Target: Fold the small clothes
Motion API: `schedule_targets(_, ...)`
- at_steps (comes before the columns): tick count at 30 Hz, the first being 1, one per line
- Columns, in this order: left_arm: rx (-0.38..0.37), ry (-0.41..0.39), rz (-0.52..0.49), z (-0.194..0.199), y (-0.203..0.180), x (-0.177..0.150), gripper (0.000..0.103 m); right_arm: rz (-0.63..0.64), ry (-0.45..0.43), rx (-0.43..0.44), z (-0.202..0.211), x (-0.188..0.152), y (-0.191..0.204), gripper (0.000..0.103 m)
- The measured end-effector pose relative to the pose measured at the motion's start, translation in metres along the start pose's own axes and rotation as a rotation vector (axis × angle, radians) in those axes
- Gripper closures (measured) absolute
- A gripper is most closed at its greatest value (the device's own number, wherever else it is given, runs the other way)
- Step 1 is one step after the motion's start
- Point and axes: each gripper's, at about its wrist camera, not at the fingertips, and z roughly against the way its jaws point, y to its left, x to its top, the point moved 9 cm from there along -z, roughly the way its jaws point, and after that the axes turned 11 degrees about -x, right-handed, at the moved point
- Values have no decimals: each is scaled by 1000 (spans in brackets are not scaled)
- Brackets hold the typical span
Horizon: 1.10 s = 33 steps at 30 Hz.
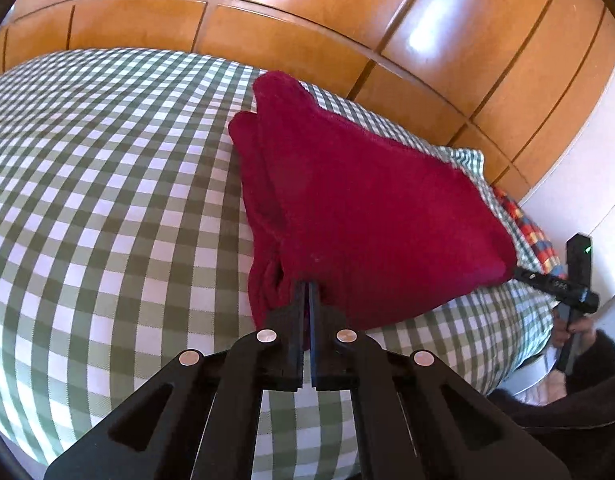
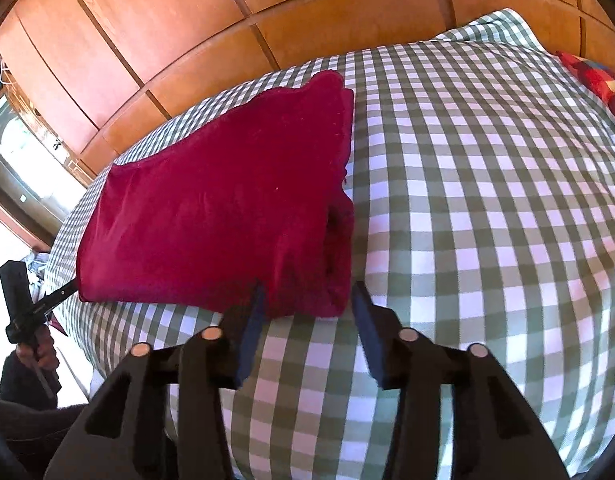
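Crimson fleece, the garment [image 1: 359, 200] lies folded in several layers on the checked bedspread [image 1: 107, 200], close to the bed's far edge by the wooden wardrobe [image 1: 307, 20]. The left gripper [image 1: 306, 292] has its fingers pinched together on a near corner of the cloth. The right gripper [image 2: 307, 304] is spread wide, holding nothing, its fingertips straddling the other near corner. The fabric looks soft, light and limp, likely to sag and slip apart in layers, so each grip should probably bite through the full stack at the near corners.
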Motion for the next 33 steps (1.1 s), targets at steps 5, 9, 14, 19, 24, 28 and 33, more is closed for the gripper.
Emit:
schedule_targets(5, 37, 5, -20, 3, -1, 0, 103, 43, -2, 3, 3, 2, 11, 93)
schedule_targets(9, 74, -21, -4, 24, 7, -4, 103, 48, -13, 23, 20, -4, 6, 95)
schedule_targets(14, 118, 1, 116, 34, 42, -24, 103, 29, 31, 2, 1, -20, 2, 95)
schedule_targets(19, 36, -66, 111, 47, 22, -11, 103, 26, 21, 9, 12, -11, -2, 66)
schedule_targets(24, 4, -37, 68, 25, 4, 0, 103, -8, -20, 1, 26, 1, -11, 56)
schedule_targets(28, 3, -2, 45, 5, -3, -1, 103, -26, -36, 4, 26, 17, -9, 52)
schedule_targets(33, 24, 21, 57, -6, 9, -9, 103, -29, -42, -51, 3, 43, -5, 90)
